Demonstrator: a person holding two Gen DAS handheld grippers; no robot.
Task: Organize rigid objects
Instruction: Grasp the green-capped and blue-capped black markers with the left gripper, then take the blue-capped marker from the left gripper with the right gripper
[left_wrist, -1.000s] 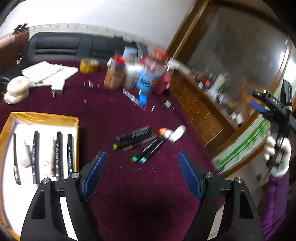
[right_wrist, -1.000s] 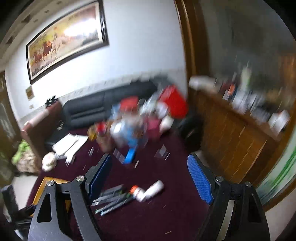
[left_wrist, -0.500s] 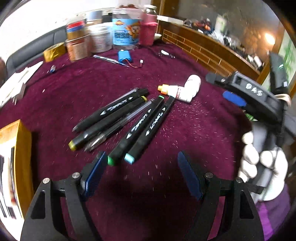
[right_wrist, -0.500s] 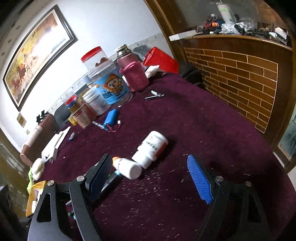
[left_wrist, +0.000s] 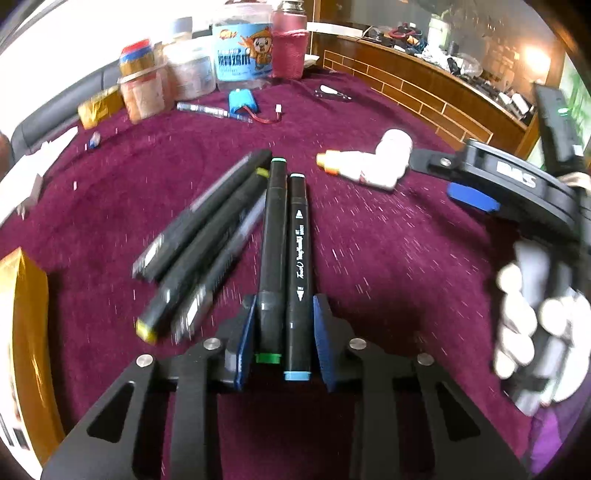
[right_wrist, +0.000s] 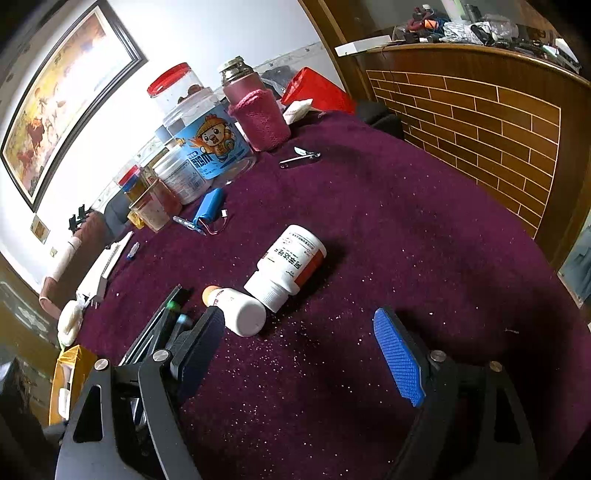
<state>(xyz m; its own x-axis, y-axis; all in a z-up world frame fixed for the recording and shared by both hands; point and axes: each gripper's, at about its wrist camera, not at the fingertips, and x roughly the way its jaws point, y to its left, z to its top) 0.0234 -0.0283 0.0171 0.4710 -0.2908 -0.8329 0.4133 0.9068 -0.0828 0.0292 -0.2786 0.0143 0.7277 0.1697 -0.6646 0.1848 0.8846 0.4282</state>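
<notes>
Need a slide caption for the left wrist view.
Left gripper clamps two black markers side by side on the maroon tablecloth.

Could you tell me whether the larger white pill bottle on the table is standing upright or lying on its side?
Lying on its side. The white pill bottle rests lengthwise on the purple tablecloth, its label facing up and its capped end touching a smaller tipped bottle.

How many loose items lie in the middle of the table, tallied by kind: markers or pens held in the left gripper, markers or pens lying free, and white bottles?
Markers held in the left gripper: 2 (green-capped marker, blue-capped marker)
Markers or pens lying free: 3
White bottles: 2 (larger bottle, orange-tipped bottle)
Total: 7
</notes>
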